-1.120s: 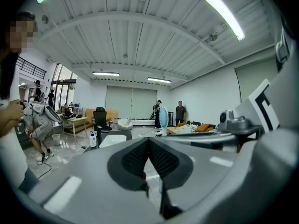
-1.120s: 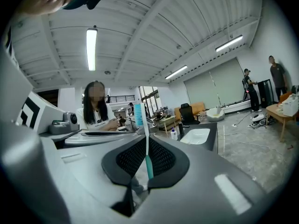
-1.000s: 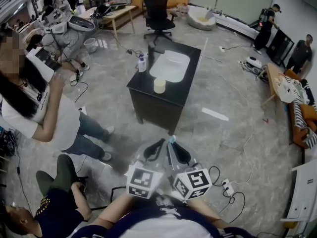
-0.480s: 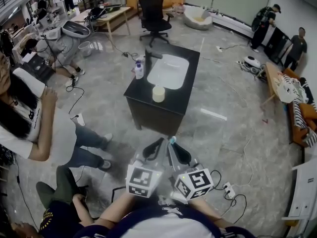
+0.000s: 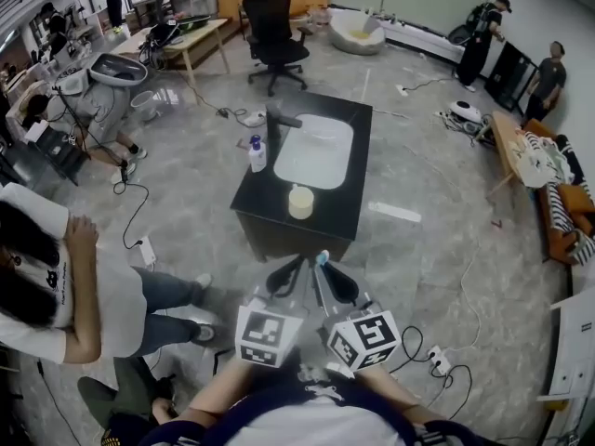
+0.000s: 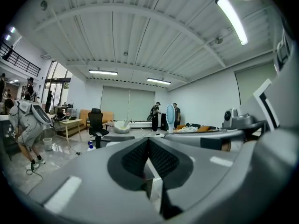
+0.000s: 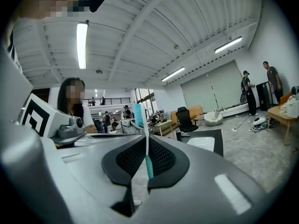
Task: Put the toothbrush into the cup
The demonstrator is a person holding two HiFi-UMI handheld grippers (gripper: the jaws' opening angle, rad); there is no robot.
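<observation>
**Toothbrush in hand, cup yet to be reached**

The right gripper (image 5: 333,284) has the toothbrush (image 7: 146,149) clamped between its jaws. The brush stands upright, bristle head on top and teal handle down between the pads. The left gripper (image 5: 286,277) sits just beside it at nine o'clock, jaws pressed together with nothing in them.

The pale cup (image 5: 300,202) stands at twelve o'clock from the grippers, upright on the near end of the black counter (image 5: 350,214) and well apart from the brush. So the pick-up looks done; what is left, by my reading, is the carry forward, the tip-down and the drop into the cup.

On the counter, a white sink basin (image 5: 317,150) lies beyond the cup. A dark faucet (image 5: 274,124) and a small bottle (image 5: 257,154) stand at about eleven o'clock from it.

The room is a big open hall with a grey marbled floor (image 5: 186,198) and cables trailing across it. A black office chair (image 5: 274,28) sits far off at twelve, a person (image 5: 65,286) stands at nine, and others stand at two.
</observation>
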